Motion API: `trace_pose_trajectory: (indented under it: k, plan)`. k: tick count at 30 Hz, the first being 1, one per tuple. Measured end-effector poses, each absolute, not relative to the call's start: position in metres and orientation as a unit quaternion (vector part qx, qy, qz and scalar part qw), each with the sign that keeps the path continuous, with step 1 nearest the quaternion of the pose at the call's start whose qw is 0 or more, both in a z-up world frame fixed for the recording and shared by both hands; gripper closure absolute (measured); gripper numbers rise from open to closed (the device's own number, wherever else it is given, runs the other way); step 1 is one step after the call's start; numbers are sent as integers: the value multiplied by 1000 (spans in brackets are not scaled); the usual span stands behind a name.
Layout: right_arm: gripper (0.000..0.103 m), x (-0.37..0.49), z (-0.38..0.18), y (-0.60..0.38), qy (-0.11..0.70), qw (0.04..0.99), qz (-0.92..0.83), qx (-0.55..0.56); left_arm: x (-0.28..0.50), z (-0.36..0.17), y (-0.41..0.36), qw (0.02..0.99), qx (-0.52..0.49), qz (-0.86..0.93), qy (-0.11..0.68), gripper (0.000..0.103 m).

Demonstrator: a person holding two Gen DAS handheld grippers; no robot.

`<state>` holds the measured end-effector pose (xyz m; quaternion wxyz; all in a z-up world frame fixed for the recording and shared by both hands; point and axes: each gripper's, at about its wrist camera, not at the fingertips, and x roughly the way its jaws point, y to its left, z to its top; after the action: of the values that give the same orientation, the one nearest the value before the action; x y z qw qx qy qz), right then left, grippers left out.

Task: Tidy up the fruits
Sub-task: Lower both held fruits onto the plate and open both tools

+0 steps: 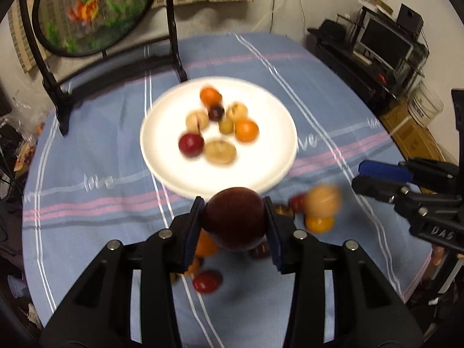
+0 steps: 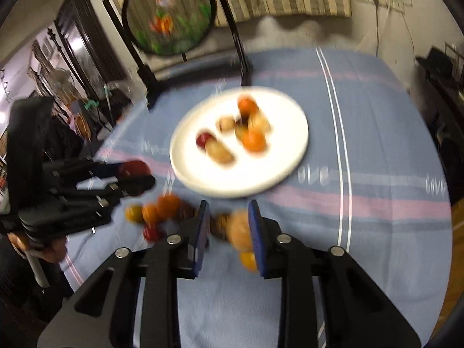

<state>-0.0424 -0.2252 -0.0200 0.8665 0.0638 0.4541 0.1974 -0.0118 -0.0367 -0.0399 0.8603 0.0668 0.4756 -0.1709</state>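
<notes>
Dark red fruit (image 1: 235, 219) clamped in left gripper (image 1: 235, 223), near plate (image 1: 162, 156) rim.

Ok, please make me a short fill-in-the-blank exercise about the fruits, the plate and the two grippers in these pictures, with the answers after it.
1. The left gripper is shut on a dark ____ fruit.
2. The white plate rests on a striped ____ tablecloth.
3. The right gripper hangs open over loose fruits that lie on the ____, not on the plate.

Answers: red; blue; tablecloth
</notes>
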Motion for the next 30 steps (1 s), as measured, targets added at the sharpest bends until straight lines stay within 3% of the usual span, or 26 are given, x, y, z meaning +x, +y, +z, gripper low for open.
trace_pose_trajectory:
  k: [3,7,9,10,11,12,19,20,21,30]
  plan:
    - [83,-12,-7,-219,436,875,203,59,11,-34,-39,866,60,-161,470,62]
    - [82,13,-9,-213,432,885,172,14,33,-37,-35,865,52,-143,478,62]
    - [69,1,-29,-209,457,869,189,-31,32,-37,-33,866,52,-146,475,62]
    - [55,-6,-39,-209,469,860,195,-47,30,-38,-32,868,54,-149,471,62]
    - [33,-12,-49,-209,478,853,198,-58,29,-40,-31,867,54,-150,471,62]
    - [32,-16,-59,-209,483,849,208,-55,28,-42,-29,866,50,-149,474,62]
    - [32,15,-114,-200,527,829,186,27,29,-62,-19,853,23,-149,499,62]
    - [37,17,-120,-196,534,825,184,20,28,-63,-18,853,24,-146,501,62]
    - [60,18,-125,-191,540,821,185,6,28,-64,-16,853,24,-144,502,62]
    - [60,7,-82,-201,504,839,204,-4,33,-61,-13,854,12,-147,500,62]
